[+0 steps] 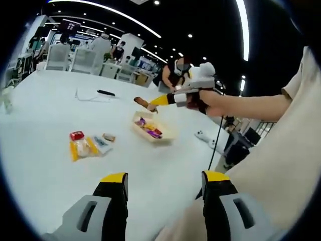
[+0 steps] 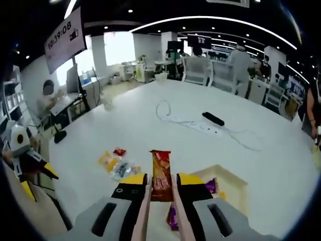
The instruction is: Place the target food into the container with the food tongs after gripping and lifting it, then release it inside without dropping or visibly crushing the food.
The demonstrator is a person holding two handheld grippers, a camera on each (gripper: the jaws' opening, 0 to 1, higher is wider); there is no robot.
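Observation:
A brown-red snack packet [image 2: 161,173] is pinched in the beige food tongs [image 2: 144,216], and my right gripper [image 2: 161,182] is shut on the tongs' arms. In the left gripper view, a hand holds the right gripper [image 1: 161,100], and the packet [image 1: 141,102] hangs just above the far end of the cardboard container [image 1: 168,135]. The container [image 2: 235,185] holds several wrapped snacks and lies just right of the packet in the right gripper view. My left gripper [image 1: 163,178] is open and empty, low over the table, well short of the container.
Loose snack packets [image 1: 84,145] lie on the white table left of the container, also seen as packets [image 2: 114,161]. A black remote-like bar [image 2: 213,118] and a white cable [image 2: 188,123] lie farther off. Chairs, desks and people ring the table.

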